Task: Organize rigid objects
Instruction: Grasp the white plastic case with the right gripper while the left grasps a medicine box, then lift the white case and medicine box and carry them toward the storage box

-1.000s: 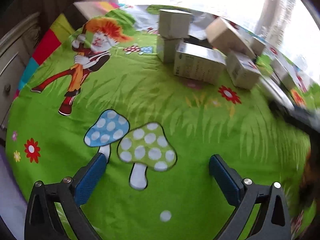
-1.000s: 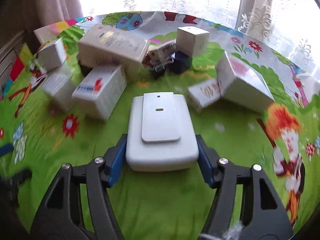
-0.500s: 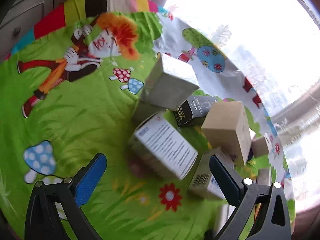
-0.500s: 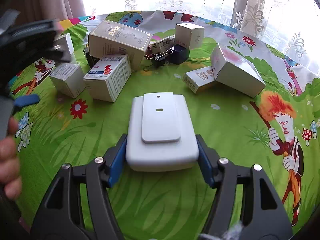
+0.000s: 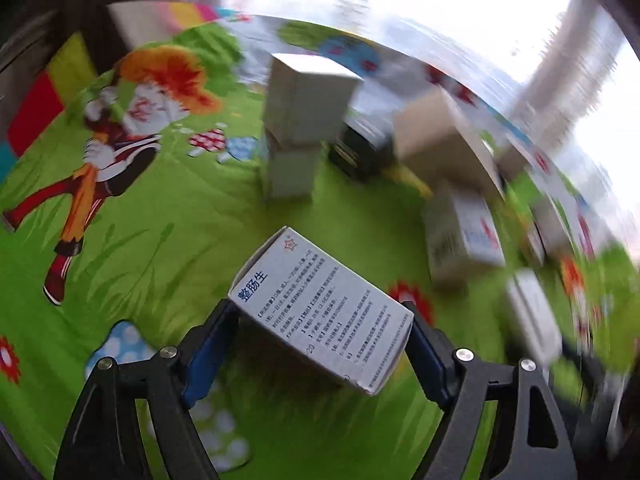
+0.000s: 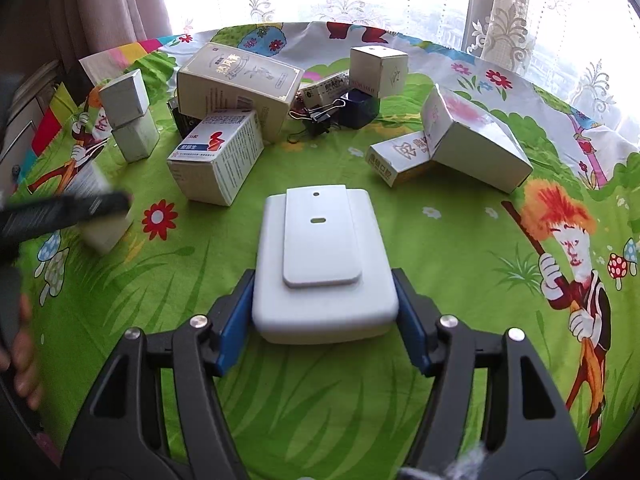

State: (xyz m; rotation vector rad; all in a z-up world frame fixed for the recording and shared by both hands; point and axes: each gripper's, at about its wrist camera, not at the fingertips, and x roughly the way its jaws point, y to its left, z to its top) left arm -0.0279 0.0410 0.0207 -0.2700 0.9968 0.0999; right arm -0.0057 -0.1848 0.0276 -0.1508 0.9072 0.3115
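Apparently left gripper (image 5: pixel 320 344) had just closed on tilted box (image 5: pixel 320 308), corner-held; it could twist free. Right gripper (image 6: pixel 324 316) held white case (image 6: pixel 324 264).

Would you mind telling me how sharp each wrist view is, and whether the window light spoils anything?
Left wrist view: the medicine box between the left gripper pads is sharp, but the boxes behind are smeared by motion blur and the window is blown out. Right wrist view: crisp throughout, the white case in the right gripper evenly lit; only the window glares, and the dark shape at the left edge is blurred.
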